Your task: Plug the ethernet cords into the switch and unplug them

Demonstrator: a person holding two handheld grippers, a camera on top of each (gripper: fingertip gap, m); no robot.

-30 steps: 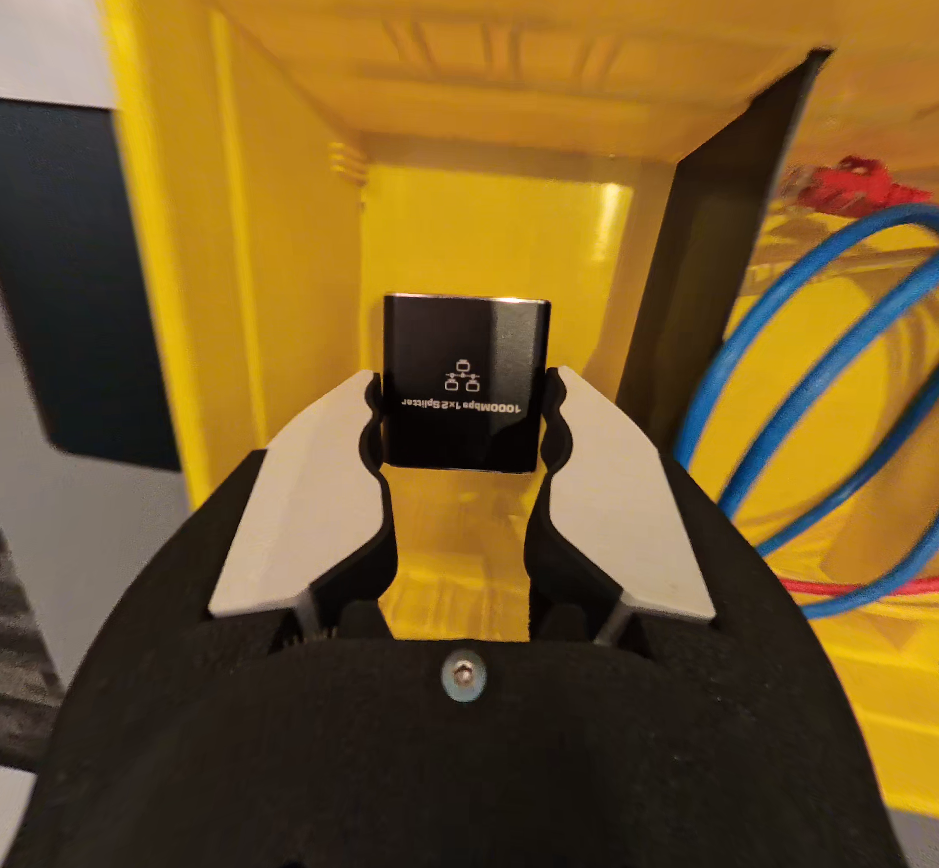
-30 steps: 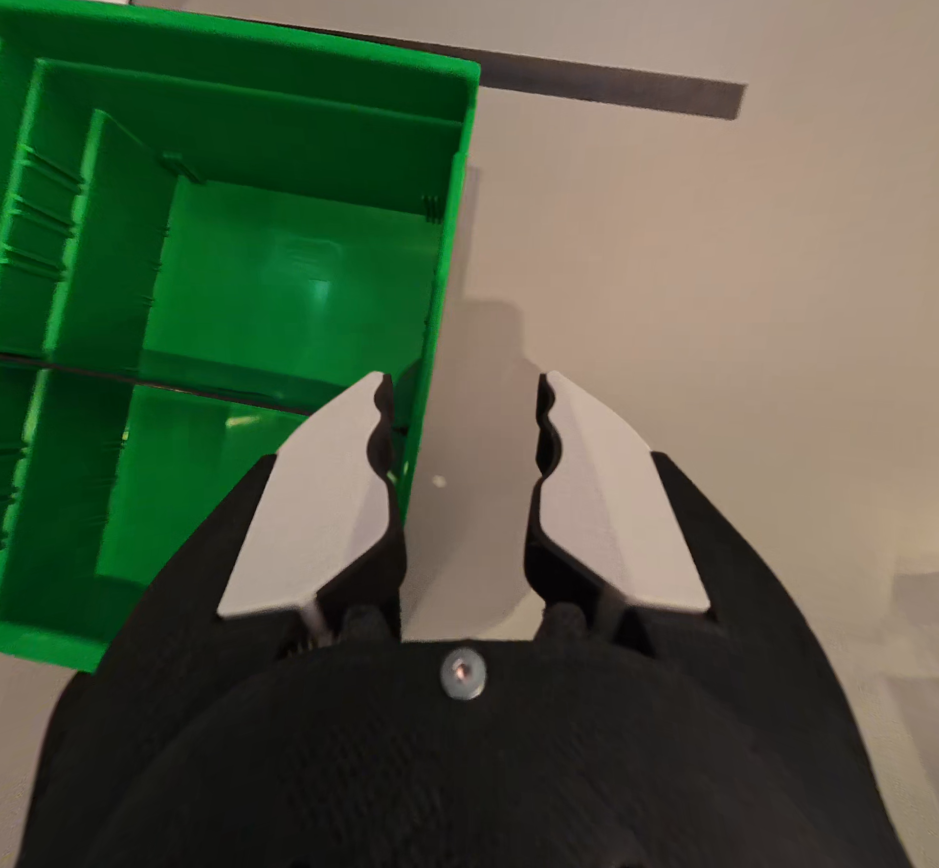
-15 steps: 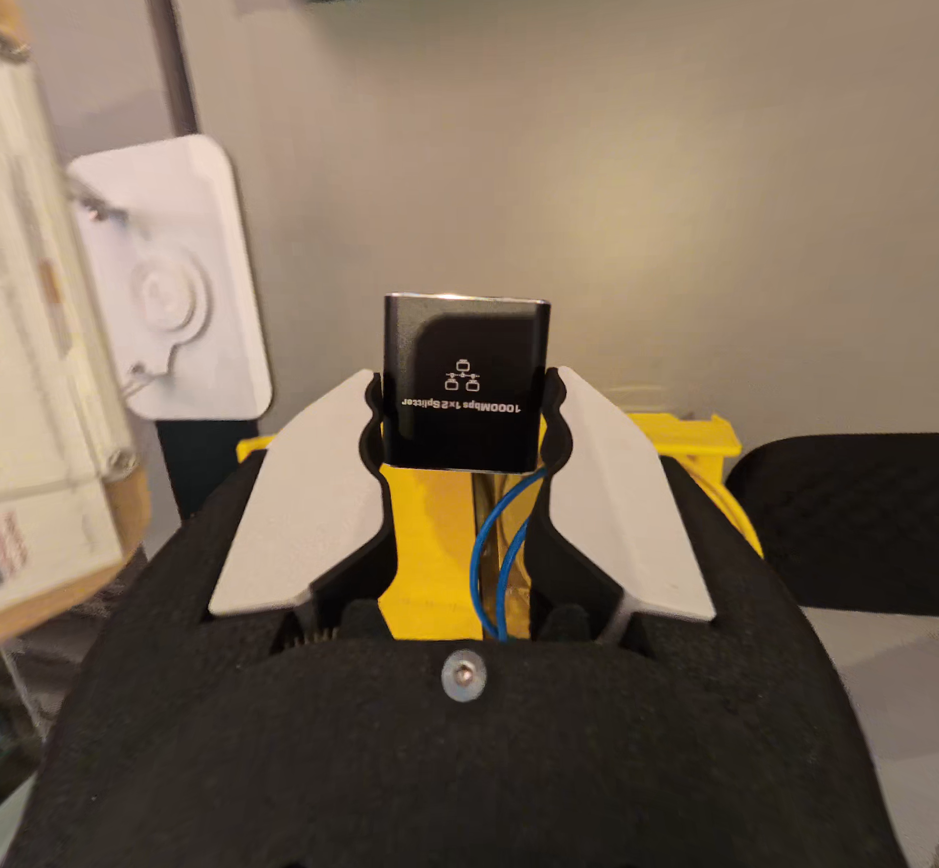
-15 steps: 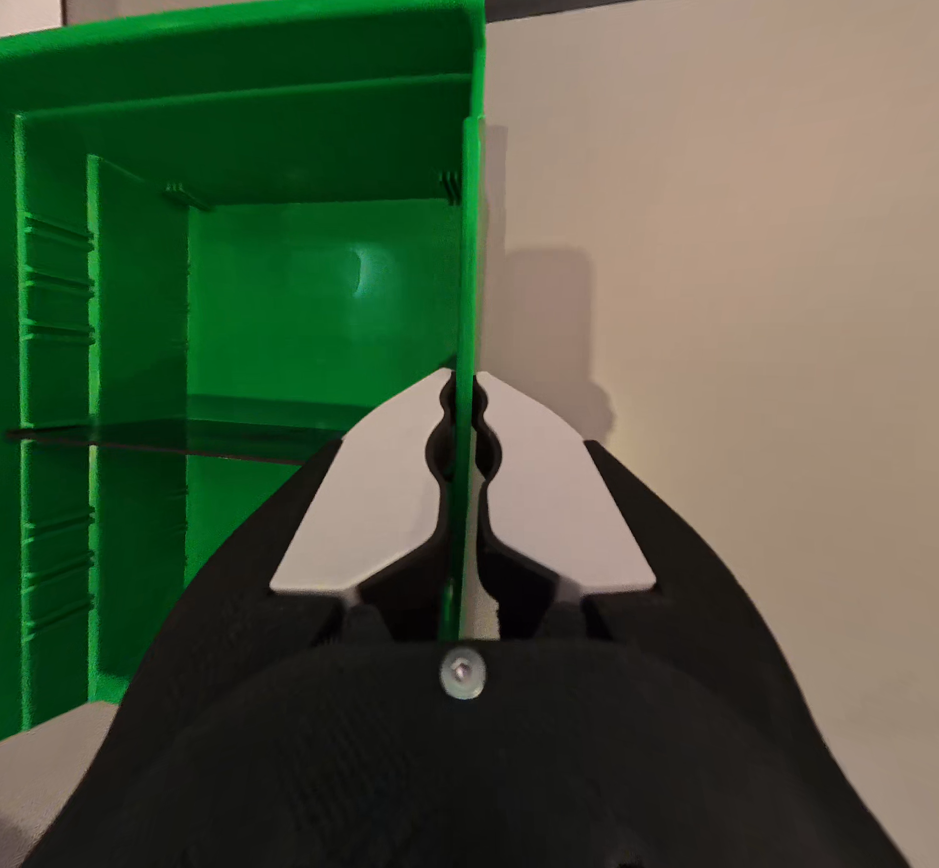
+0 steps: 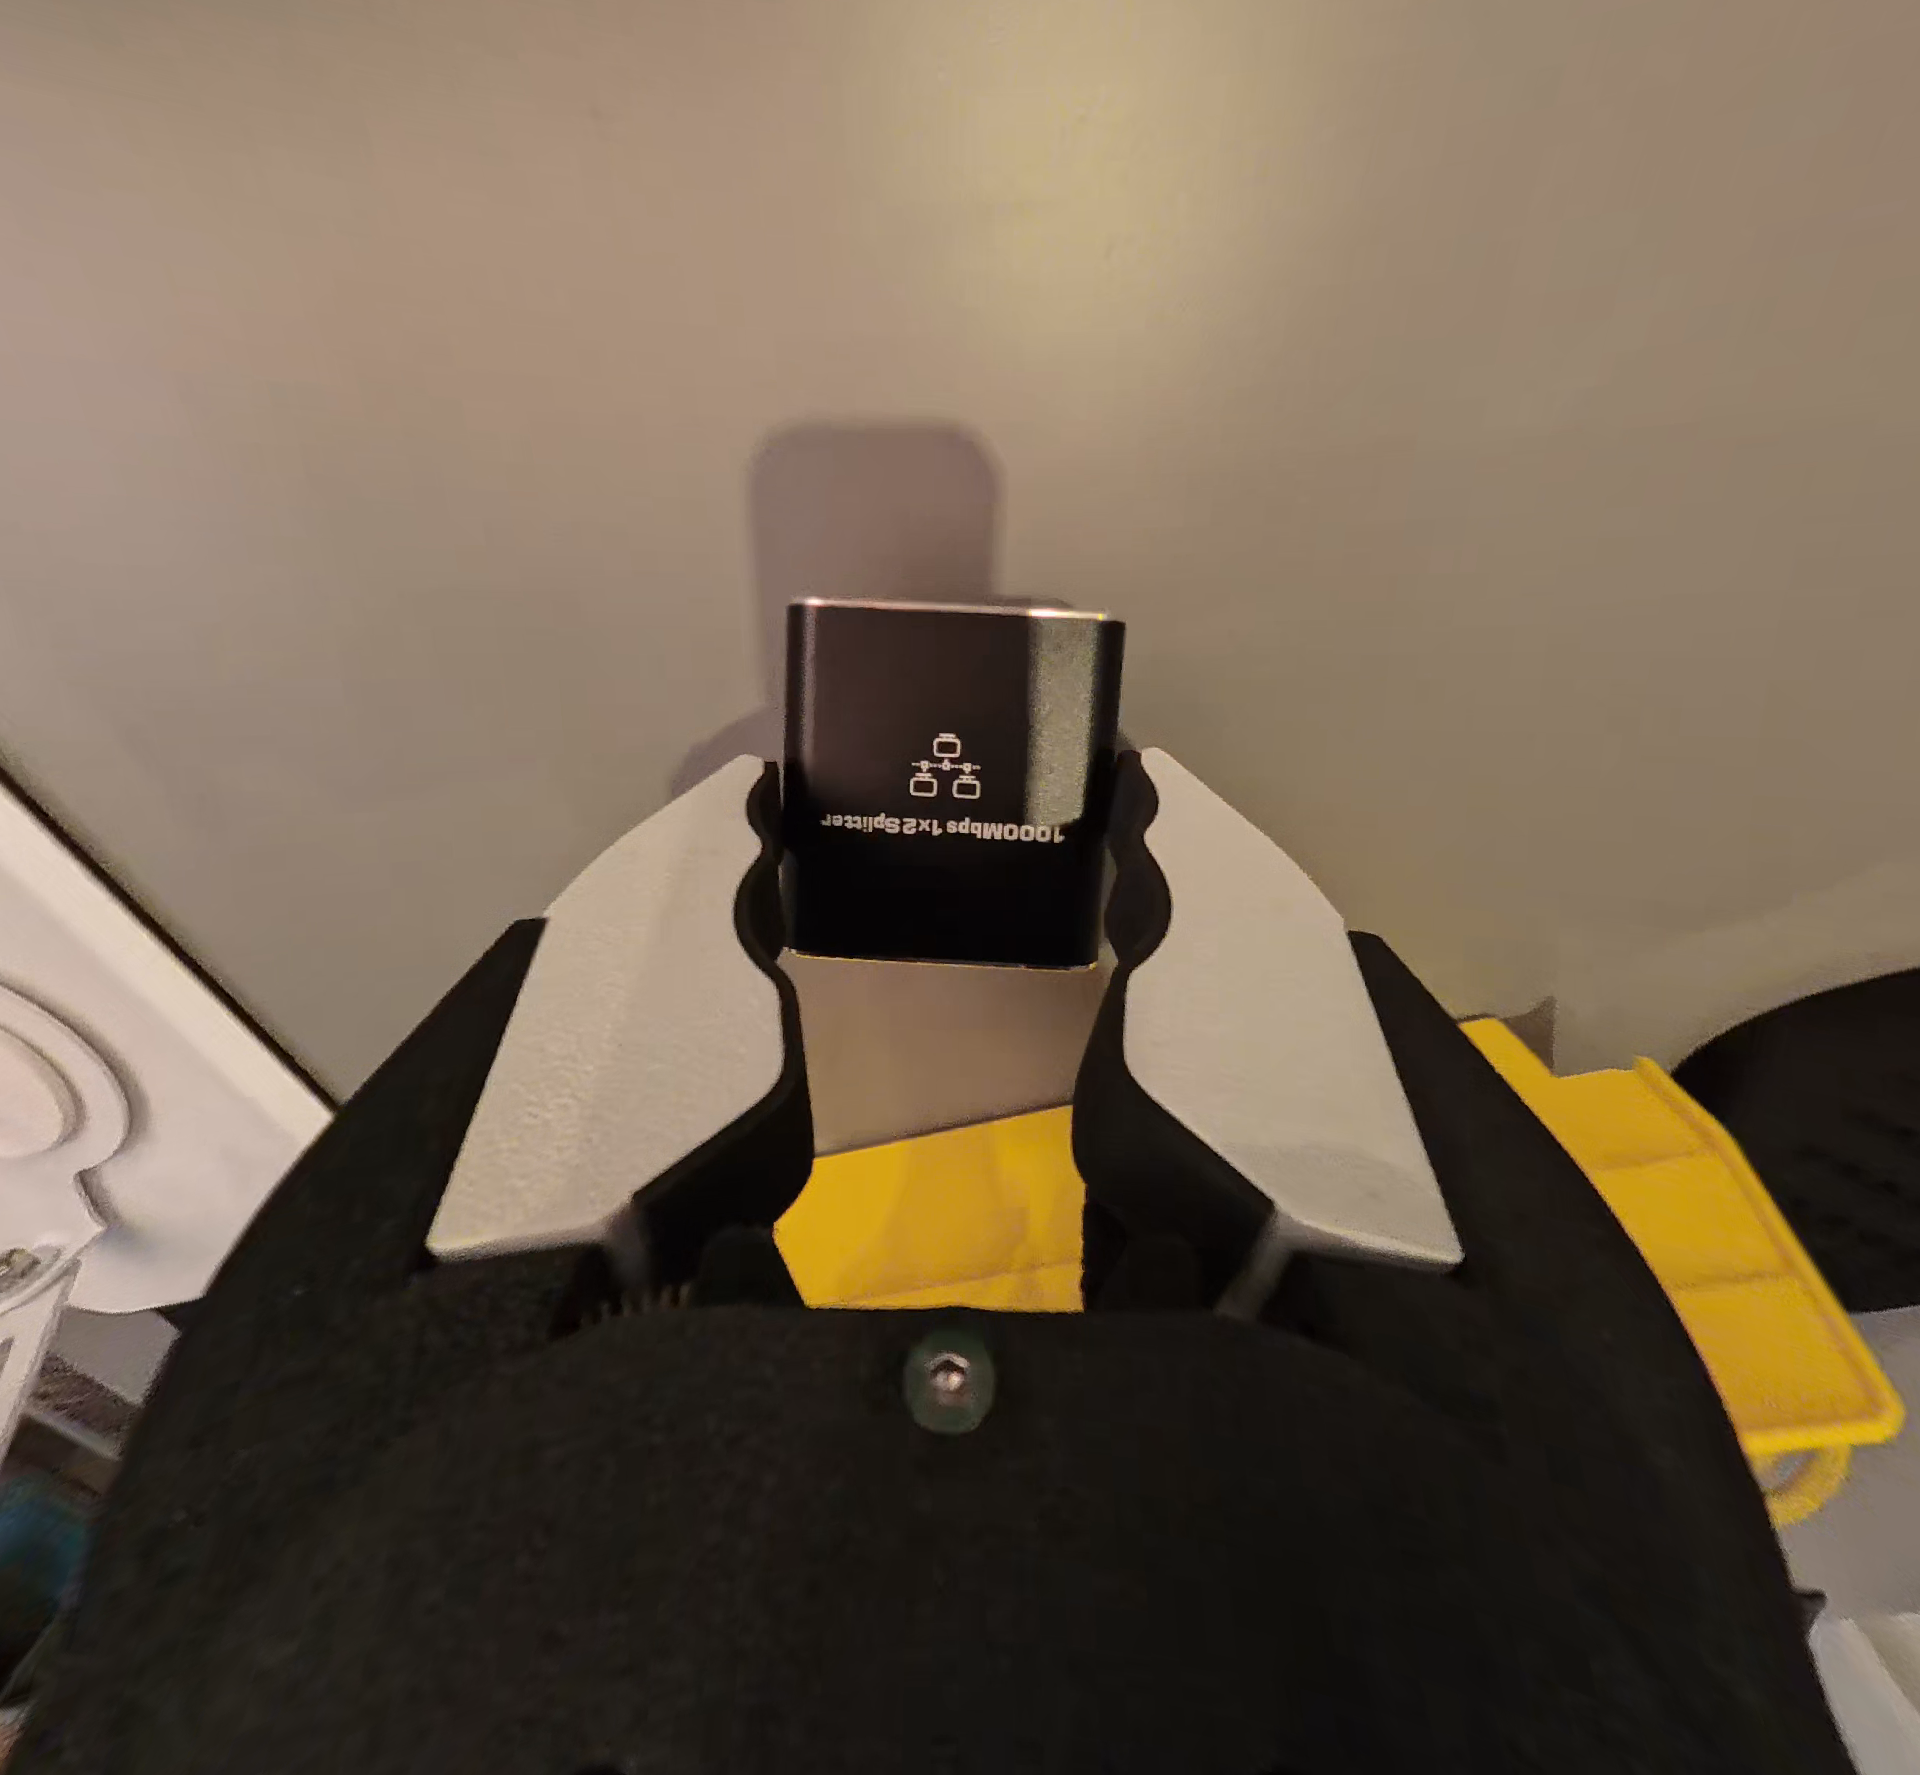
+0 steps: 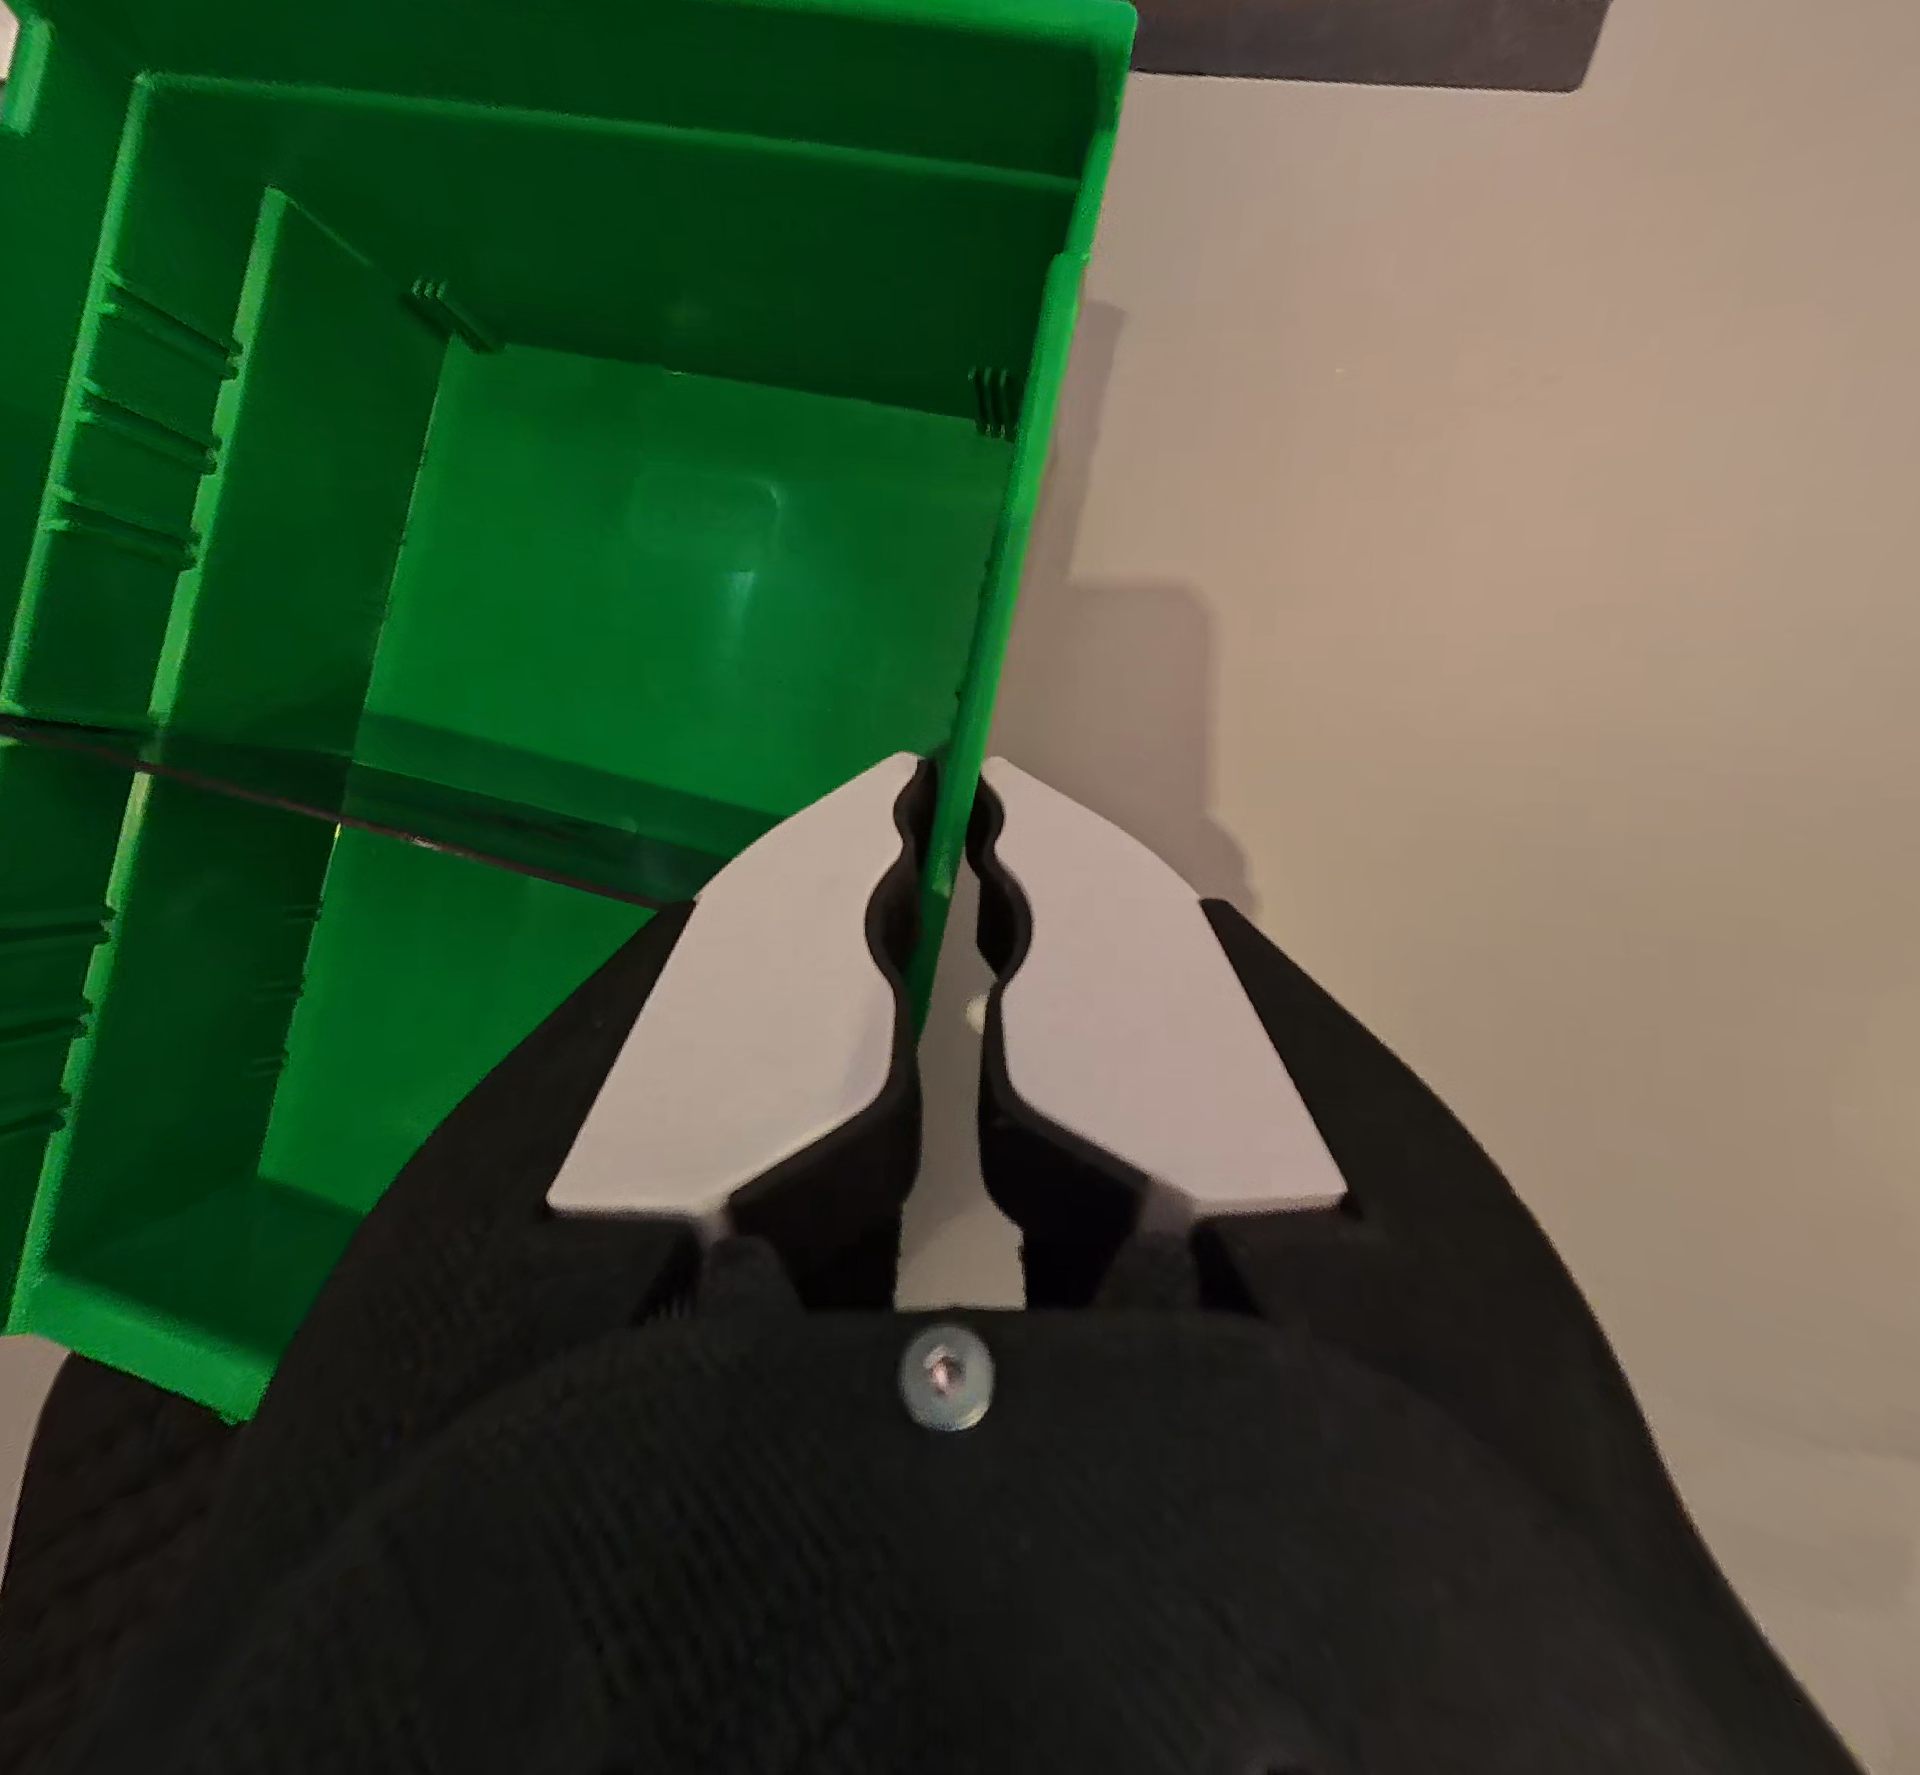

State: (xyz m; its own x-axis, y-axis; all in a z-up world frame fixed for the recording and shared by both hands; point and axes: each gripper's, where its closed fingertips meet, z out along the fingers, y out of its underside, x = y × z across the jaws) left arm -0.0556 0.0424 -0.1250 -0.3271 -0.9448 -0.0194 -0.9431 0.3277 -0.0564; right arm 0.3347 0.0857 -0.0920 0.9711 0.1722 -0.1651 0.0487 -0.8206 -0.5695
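Your left gripper (image 5: 951, 780) holds the black switch (image 5: 940, 790) above the tabletop (image 5: 935, 219). Your right gripper (image 6: 951, 780) pinches the green bin (image 6: 623, 530) wall. I judge you now need a cord; none shows.

Surface (image 5: 520, 271): plain beige-grey, matte, warm light pooling near upper middle. Dark strip (image 6: 1351, 42): runs along far edge of same surface in right wrist view. White panel (image 5: 125, 1050): lower left of left wrist view, blurred
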